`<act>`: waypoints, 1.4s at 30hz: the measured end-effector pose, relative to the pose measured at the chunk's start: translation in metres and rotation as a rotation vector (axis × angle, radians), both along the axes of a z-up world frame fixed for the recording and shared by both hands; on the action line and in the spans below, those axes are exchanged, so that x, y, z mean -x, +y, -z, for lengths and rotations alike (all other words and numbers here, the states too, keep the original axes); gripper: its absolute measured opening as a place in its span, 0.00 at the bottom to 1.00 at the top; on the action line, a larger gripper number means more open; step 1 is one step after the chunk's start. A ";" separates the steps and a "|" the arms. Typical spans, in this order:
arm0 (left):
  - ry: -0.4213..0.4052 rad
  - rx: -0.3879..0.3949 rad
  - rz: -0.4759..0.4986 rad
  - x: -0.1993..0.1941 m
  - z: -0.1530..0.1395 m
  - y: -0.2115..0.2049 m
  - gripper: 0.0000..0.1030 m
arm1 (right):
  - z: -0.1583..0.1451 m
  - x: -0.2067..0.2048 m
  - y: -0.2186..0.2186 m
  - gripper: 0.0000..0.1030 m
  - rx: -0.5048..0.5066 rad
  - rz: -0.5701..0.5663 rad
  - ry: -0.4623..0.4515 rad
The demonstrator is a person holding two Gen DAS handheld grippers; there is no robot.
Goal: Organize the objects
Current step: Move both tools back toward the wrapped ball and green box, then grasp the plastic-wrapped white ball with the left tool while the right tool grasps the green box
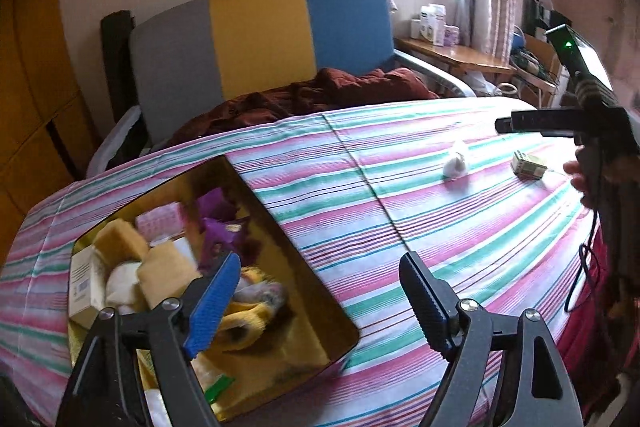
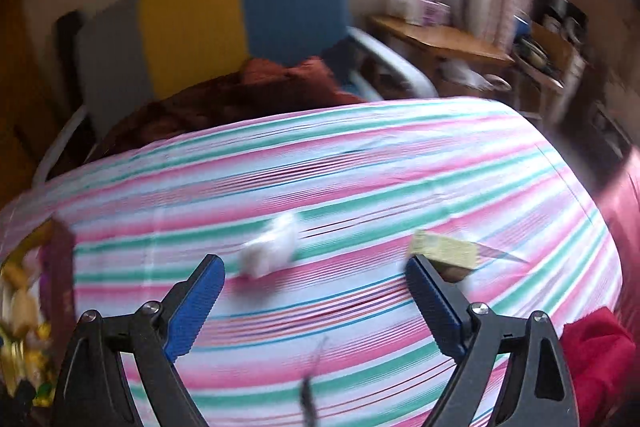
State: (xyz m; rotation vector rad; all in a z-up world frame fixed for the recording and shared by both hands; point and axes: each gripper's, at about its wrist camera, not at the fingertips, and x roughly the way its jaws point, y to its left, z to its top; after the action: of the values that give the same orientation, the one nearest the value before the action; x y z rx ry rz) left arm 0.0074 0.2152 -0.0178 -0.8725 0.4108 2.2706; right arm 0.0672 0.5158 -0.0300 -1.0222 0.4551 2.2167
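A gold box point(image 1: 276, 223) sits open on the striped cloth at the left, holding several items: sponges, small cartons, purple wrappers. My left gripper point(image 1: 320, 263) hangs open over the box's right edge with nothing between its fingers. Further right on the cloth lie a small white wad point(image 1: 455, 165) and a little green-and-yellow carton point(image 1: 528, 165). In the blurred right wrist view, my right gripper point(image 2: 314, 263) stands open and empty just short of the white wad point(image 2: 272, 247), with the carton point(image 2: 444, 251) by its right fingertip. The box point(image 2: 60, 267) shows at the left edge.
The pink, green and white striped tablecloth point(image 1: 440, 235) covers the table. Behind it stands a chair point(image 1: 260, 39) with a grey, yellow and blue back and a dark red cloth point(image 1: 320, 95) on its seat. A wooden side table point(image 1: 452, 57) carries boxes. A red cloth point(image 2: 596, 355) lies at the right.
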 end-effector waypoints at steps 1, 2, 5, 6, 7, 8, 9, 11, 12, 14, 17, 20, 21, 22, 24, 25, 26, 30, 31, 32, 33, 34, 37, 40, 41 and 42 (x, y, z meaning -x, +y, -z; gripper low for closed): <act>-0.003 0.003 0.006 0.000 0.001 0.004 0.80 | 0.002 -0.005 0.012 0.91 0.010 0.040 0.004; -0.008 0.006 0.015 0.000 0.002 0.009 0.80 | 0.005 -0.012 0.027 0.91 0.023 0.091 0.014; -0.015 0.018 0.040 0.002 0.005 0.024 0.80 | 0.015 -0.034 0.057 0.91 0.081 0.225 0.055; -0.018 0.021 0.050 0.003 0.006 0.031 0.80 | 0.021 -0.044 0.066 0.91 0.118 0.273 0.076; -0.023 0.022 0.056 0.004 0.006 0.035 0.80 | 0.028 -0.054 0.076 0.91 0.169 0.327 0.097; -0.033 0.022 0.062 0.005 0.007 0.041 0.80 | 0.032 -0.062 0.083 0.91 0.201 0.364 0.107; -0.040 0.022 0.067 0.007 0.008 0.046 0.80 | 0.037 -0.073 0.090 0.91 0.241 0.415 0.128; -0.053 0.023 0.080 0.009 0.010 0.059 0.83 | 0.040 -0.089 0.099 0.91 0.290 0.480 0.179; -0.059 0.024 0.088 0.009 0.010 0.066 0.83 | 0.042 -0.096 0.103 0.91 0.307 0.504 0.195; -0.070 0.028 0.113 0.010 0.012 0.082 0.83 | 0.047 -0.104 0.107 0.91 0.344 0.536 0.215; -0.076 0.034 0.156 0.010 0.015 0.108 0.83 | 0.052 -0.109 0.111 0.91 0.384 0.558 0.228; -0.088 0.039 0.195 0.014 0.020 0.134 0.83 | 0.056 -0.108 0.112 0.91 0.403 0.547 0.226; -0.095 0.040 0.205 0.017 0.022 0.142 0.83 | 0.057 -0.106 0.112 0.91 0.406 0.539 0.223; -0.105 0.043 0.215 0.021 0.025 0.153 0.83 | 0.057 -0.105 0.111 0.91 0.407 0.530 0.222; -0.121 0.042 0.226 0.026 0.030 0.169 0.83 | 0.057 -0.101 0.108 0.91 0.406 0.511 0.217; -0.131 0.044 0.229 0.030 0.033 0.177 0.83 | 0.056 -0.100 0.106 0.91 0.406 0.504 0.214; -0.140 0.045 0.232 0.034 0.035 0.185 0.82 | 0.057 -0.098 0.106 0.91 0.408 0.495 0.213; -0.151 0.043 0.265 0.046 0.044 0.215 0.82 | 0.057 -0.093 0.105 0.91 0.413 0.471 0.209; -0.146 0.046 0.283 0.048 0.046 0.225 0.82 | 0.057 -0.092 0.105 0.91 0.412 0.466 0.207; -0.140 0.051 0.292 0.049 0.048 0.231 0.82 | 0.057 -0.092 0.103 0.91 0.412 0.459 0.204; -0.134 0.055 0.303 0.050 0.050 0.239 0.82 | 0.057 -0.090 0.104 0.91 0.414 0.453 0.204; -0.131 0.058 0.317 0.051 0.053 0.247 0.82 | 0.057 -0.090 0.103 0.91 0.415 0.447 0.204; -0.121 0.075 0.343 0.055 0.061 0.271 0.82 | 0.059 -0.086 0.104 0.91 0.417 0.438 0.197; -0.130 0.093 0.351 0.062 0.071 0.292 0.80 | 0.061 -0.081 0.107 0.91 0.424 0.436 0.188; -0.135 0.100 0.354 0.065 0.075 0.298 0.78 | 0.061 -0.081 0.108 0.91 0.424 0.436 0.187; -0.142 0.110 0.355 0.068 0.079 0.303 0.75 | 0.061 -0.080 0.108 0.91 0.423 0.438 0.186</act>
State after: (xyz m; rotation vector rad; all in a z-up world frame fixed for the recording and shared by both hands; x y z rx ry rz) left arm -0.0602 0.5187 -0.0966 -0.9285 0.5803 1.8642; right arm 0.1472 0.6241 -0.0914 -0.8195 1.1519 1.8592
